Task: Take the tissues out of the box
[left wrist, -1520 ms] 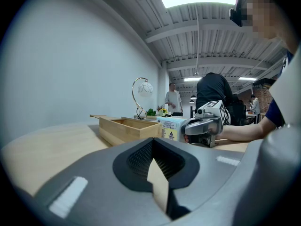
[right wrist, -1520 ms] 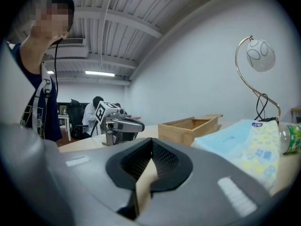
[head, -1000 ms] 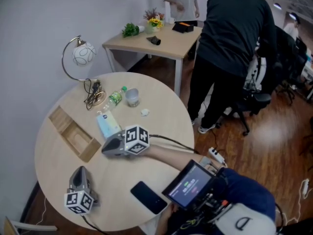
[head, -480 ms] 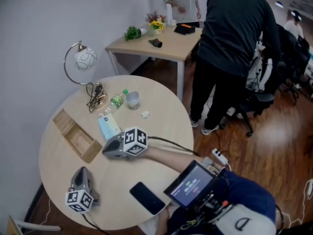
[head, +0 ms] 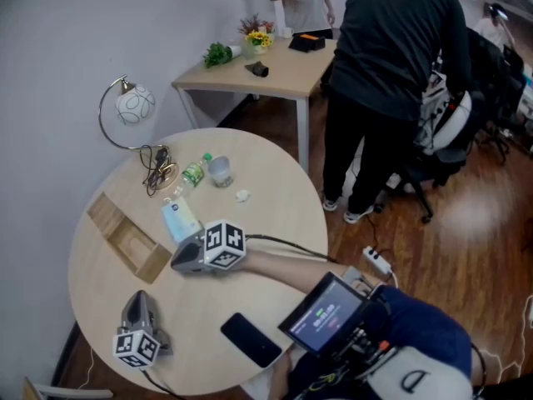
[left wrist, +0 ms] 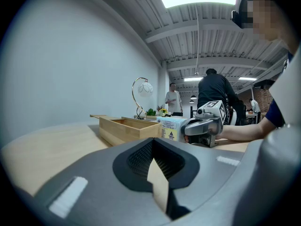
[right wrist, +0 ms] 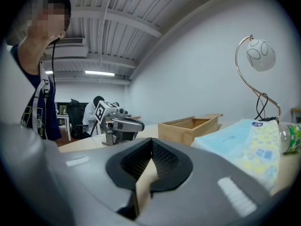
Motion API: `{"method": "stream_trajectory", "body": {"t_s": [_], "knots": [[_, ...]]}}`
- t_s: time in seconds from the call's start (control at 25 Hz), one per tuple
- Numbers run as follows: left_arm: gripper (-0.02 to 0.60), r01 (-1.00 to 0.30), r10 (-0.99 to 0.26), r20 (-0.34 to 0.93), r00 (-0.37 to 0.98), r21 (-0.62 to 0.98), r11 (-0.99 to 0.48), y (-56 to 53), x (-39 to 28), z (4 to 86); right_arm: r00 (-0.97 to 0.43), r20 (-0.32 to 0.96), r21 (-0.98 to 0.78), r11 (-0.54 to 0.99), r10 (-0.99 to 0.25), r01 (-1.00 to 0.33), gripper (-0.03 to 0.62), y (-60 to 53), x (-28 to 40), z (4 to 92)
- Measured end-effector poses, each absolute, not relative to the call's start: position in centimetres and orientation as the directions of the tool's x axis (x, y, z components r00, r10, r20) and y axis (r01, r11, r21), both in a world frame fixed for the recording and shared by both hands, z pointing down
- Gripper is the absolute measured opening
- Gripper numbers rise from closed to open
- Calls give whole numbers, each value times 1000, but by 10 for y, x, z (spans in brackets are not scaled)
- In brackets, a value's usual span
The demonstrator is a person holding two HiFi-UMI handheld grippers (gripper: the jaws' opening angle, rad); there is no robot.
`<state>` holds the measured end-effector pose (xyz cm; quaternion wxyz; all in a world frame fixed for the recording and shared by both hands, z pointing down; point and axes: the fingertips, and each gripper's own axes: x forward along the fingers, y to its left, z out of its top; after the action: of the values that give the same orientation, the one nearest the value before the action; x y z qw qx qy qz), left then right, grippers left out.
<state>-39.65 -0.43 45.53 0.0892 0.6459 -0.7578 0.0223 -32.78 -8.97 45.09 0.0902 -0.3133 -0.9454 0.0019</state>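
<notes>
An open wooden box (head: 125, 238) lies at the left of the round table (head: 275, 223). Beside it lies a light blue tissue pack (head: 179, 217), outside the box. My right gripper (head: 176, 259) rests shut and empty on the table, just near of the pack and pointing left. My left gripper (head: 137, 294) stands at the near left edge, shut and empty, pointing at the box. The left gripper view shows the box (left wrist: 124, 128), the pack (left wrist: 171, 127) and the right gripper (left wrist: 204, 126). In the right gripper view the pack (right wrist: 244, 145) lies close on the right, with the box (right wrist: 190, 126) behind it.
A black phone (head: 252, 338) lies near the table's front edge. At the far side stand a lamp (head: 133, 107), a lying bottle (head: 193, 171), a cup (head: 219, 171) and a crumpled tissue (head: 242, 195). A person in dark clothes (head: 391, 57) stands beyond the table by a desk (head: 250, 73).
Both grippers and the things on the table stand as before. Only the head view has shifted a little.
</notes>
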Motion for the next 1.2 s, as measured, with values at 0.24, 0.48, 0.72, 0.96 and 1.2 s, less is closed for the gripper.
{"method": "stream_trajectory", "body": {"t_s": [0.24, 0.48, 0.72, 0.96, 1.2], "knots": [[5, -983, -975, 164, -150, 80, 165, -4, -396, 454, -788, 172, -62, 805, 591, 590, 6, -89, -327, 451], [5, -984, -975, 165, -147, 79, 162, -4, -395, 453, -787, 177, -63, 805, 591, 591, 6, -89, -327, 450], [5, -983, -975, 165, -150, 79, 165, -4, -396, 454, -788, 176, -64, 805, 590, 589, 6, -89, -327, 451], [5, -983, -975, 165, -150, 81, 165, -4, -397, 454, -788, 180, -65, 807, 588, 587, 6, -90, -328, 451], [5, -983, -975, 166, -150, 79, 165, -4, -397, 454, -788, 177, -64, 806, 590, 589, 6, -90, -328, 452]]}}
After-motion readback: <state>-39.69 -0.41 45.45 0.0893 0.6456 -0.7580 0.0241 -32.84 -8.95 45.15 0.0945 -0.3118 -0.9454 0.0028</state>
